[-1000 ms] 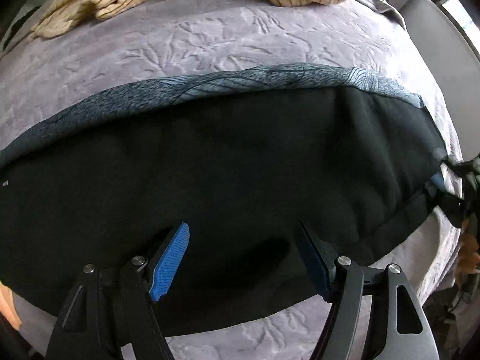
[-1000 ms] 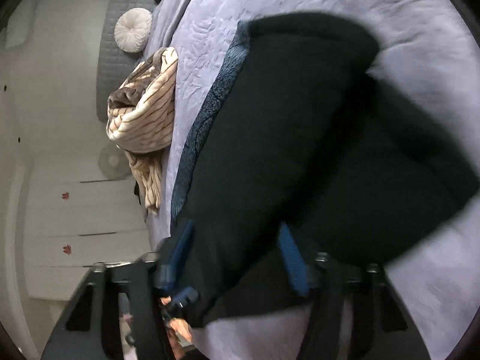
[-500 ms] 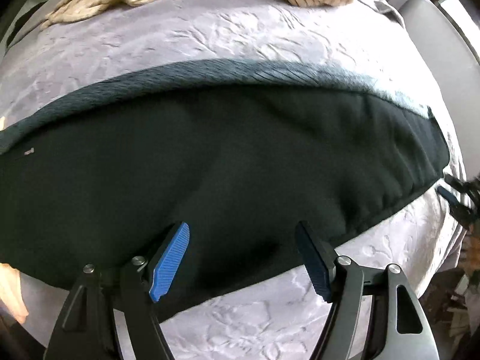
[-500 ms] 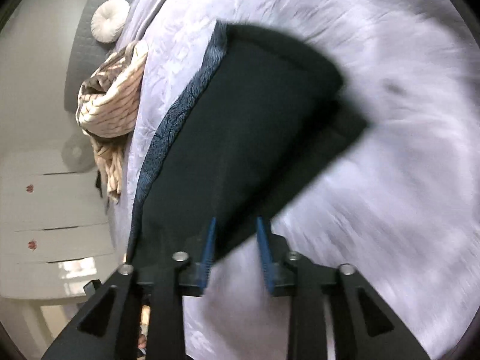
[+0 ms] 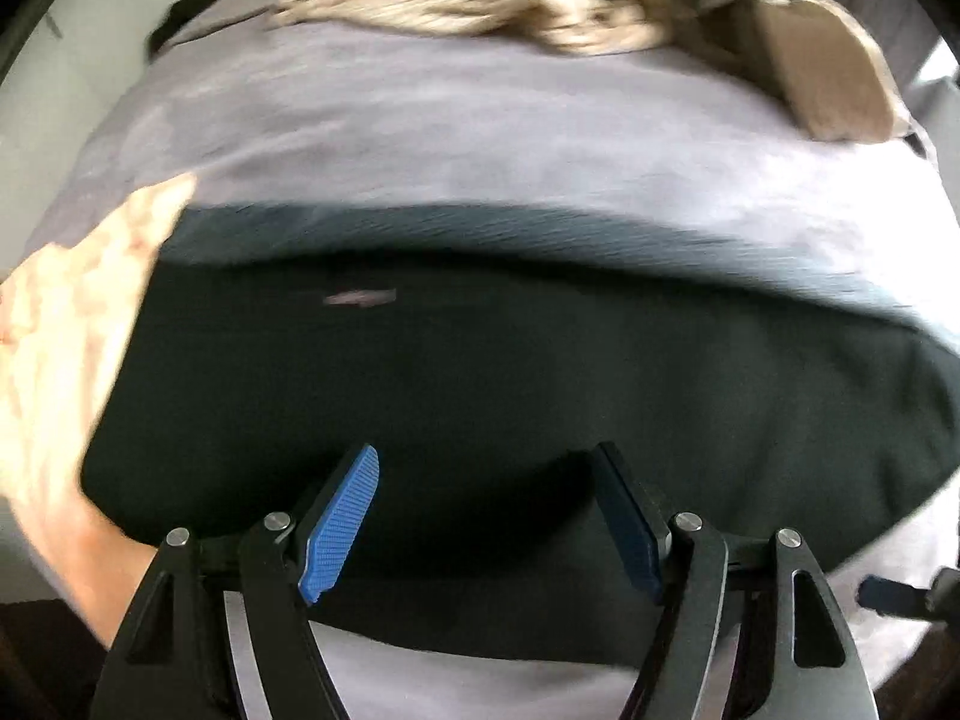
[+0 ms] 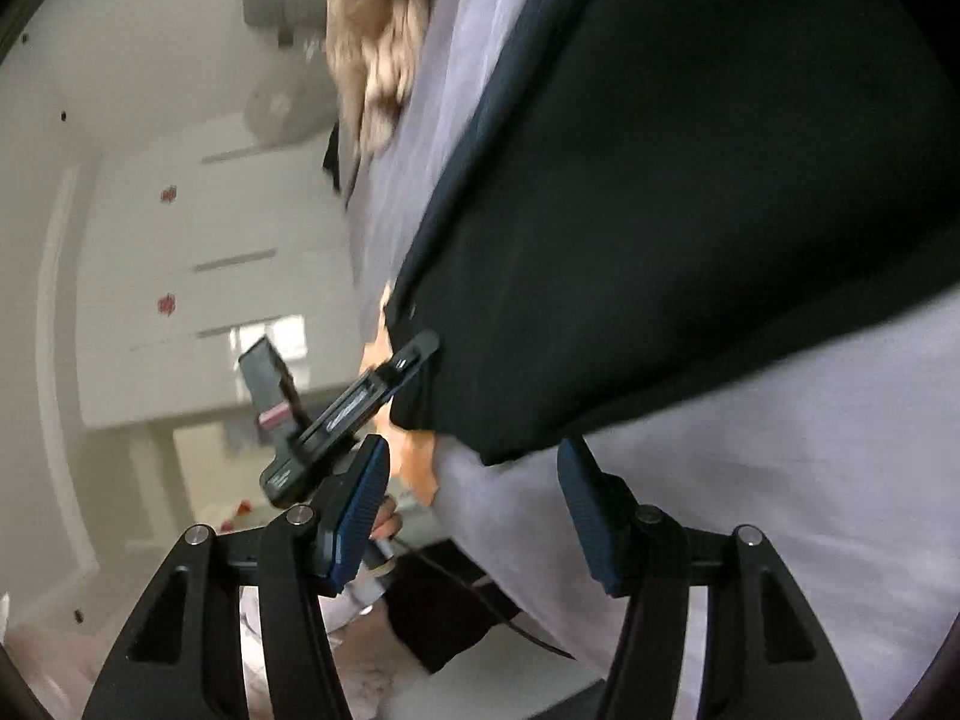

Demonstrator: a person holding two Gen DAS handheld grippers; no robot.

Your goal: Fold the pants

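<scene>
The dark pants (image 5: 510, 396) lie flat across the lilac bed (image 5: 420, 138), a patterned band along their far edge, with a heap of beige striped cloth (image 5: 510, 6) further back. The left tongs (image 5: 486, 516) hang wide open over the near part of the pants, gripping nothing — blurred orange-lit patch at the left, I cannot tell what. The right tongs (image 6: 474, 498) gape too, empty, just off a pants corner (image 6: 510, 438), the left tongs showing beside that corner.

No legible text, labels, brands or numbers anywhere; both views motion-blurred.
</scene>
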